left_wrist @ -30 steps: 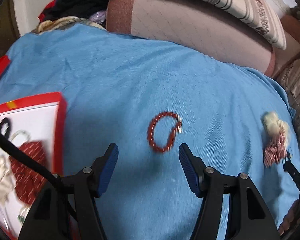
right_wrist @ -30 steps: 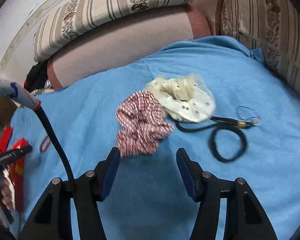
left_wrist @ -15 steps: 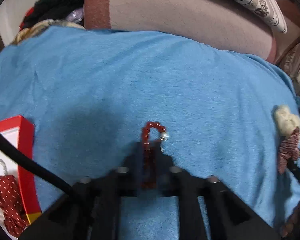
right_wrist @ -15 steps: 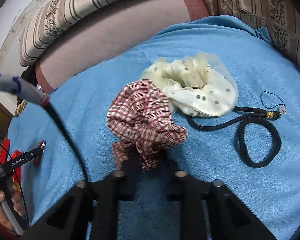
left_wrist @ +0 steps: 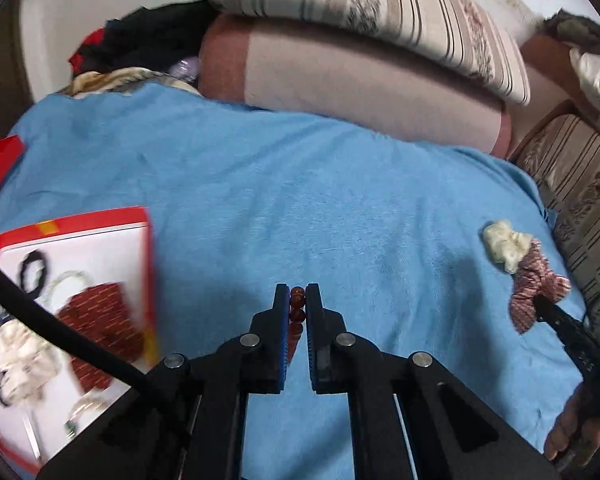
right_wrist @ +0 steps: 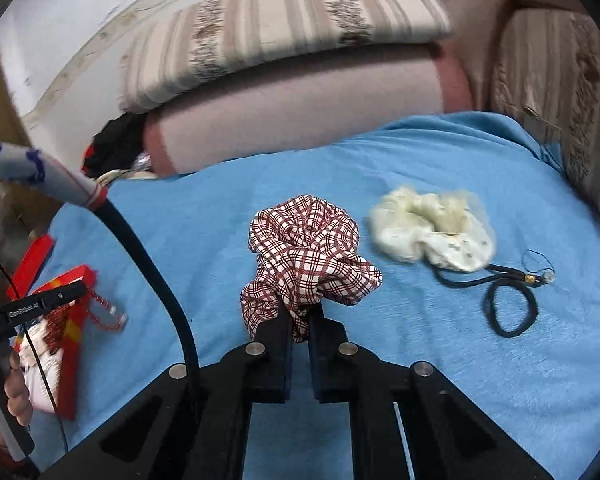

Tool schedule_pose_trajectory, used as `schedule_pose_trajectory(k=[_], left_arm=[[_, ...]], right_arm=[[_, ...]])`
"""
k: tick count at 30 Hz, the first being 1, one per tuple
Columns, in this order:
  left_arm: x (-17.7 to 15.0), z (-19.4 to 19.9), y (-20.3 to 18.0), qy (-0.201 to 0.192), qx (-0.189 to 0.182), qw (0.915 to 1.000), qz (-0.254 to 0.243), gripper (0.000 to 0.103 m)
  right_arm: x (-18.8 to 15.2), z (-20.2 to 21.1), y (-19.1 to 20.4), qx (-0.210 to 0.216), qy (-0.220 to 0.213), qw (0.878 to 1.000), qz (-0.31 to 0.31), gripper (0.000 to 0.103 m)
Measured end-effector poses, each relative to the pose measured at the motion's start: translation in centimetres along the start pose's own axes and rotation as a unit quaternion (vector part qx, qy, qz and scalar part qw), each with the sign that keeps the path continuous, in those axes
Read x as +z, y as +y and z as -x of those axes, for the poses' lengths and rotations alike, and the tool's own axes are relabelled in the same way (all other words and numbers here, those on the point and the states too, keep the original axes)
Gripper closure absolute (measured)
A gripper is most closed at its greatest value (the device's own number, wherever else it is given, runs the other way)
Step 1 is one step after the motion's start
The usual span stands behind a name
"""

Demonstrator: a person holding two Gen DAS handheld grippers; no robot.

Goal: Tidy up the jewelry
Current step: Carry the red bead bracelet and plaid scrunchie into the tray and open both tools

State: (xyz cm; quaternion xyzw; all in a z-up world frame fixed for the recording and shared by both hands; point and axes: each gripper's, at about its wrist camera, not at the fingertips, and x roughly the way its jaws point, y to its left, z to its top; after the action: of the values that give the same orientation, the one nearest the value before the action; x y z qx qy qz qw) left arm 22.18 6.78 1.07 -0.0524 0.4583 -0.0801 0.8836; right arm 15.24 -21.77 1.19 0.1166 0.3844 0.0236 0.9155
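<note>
My left gripper (left_wrist: 298, 300) is shut on a red bead bracelet (left_wrist: 297, 310) and holds it above the blue cloth. In the right wrist view the bracelet (right_wrist: 106, 314) hangs from that gripper beside the red box. My right gripper (right_wrist: 300, 314) is shut on a red plaid scrunchie (right_wrist: 310, 258), lifted off the cloth; it also shows in the left wrist view (left_wrist: 534, 282). The red-rimmed white box (left_wrist: 142, 216) at the left holds a black hair tie, a red dotted scrunchie and a cream scrunchie.
A cream dotted scrunchie (right_wrist: 432, 228), a black hair tie (right_wrist: 510, 308) and a thin cord with a clear bead (right_wrist: 540, 276) lie on the blue cloth (right_wrist: 460, 360) at the right. Striped cushions (left_wrist: 360, 12) and a pink bolster (left_wrist: 360, 76) bound the far side.
Both grippers closed, the left on the bead bracelet and the right on the plaid scrunchie, and lifted them. The left one has moved toward the red box.
</note>
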Motion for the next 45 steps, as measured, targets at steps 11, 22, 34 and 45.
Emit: schedule_pose_trajectory(k=[11, 22, 34, 45], left_arm=[[-4.6, 9.6, 8.4, -0.03, 0.042, 0.9978, 0.042, 0.096], [-8.3, 11.3, 16.2, -0.025, 0.077, 0.992, 0.097, 0.096], [-12.0, 8.6, 21.4, 0.006, 0.059, 0.9839, 0.168, 0.096], [-12.3, 10.4, 22.0, -0.023, 0.041, 0.9813, 0.187, 0.069]], right_arm=[[-1.3, 0.5, 11.7, 0.082, 0.016, 0.993, 0.085, 0.096], [-2.4, -2.2, 23.8, 0.158, 0.045, 0.971, 0.174, 0.096], [-0.1, -8.8, 31.8, 0.181, 0.088, 0.96, 0.195, 0.096], [0.0, -15.8, 35.1, 0.146, 0.132, 0.955, 0.223, 0.096]])
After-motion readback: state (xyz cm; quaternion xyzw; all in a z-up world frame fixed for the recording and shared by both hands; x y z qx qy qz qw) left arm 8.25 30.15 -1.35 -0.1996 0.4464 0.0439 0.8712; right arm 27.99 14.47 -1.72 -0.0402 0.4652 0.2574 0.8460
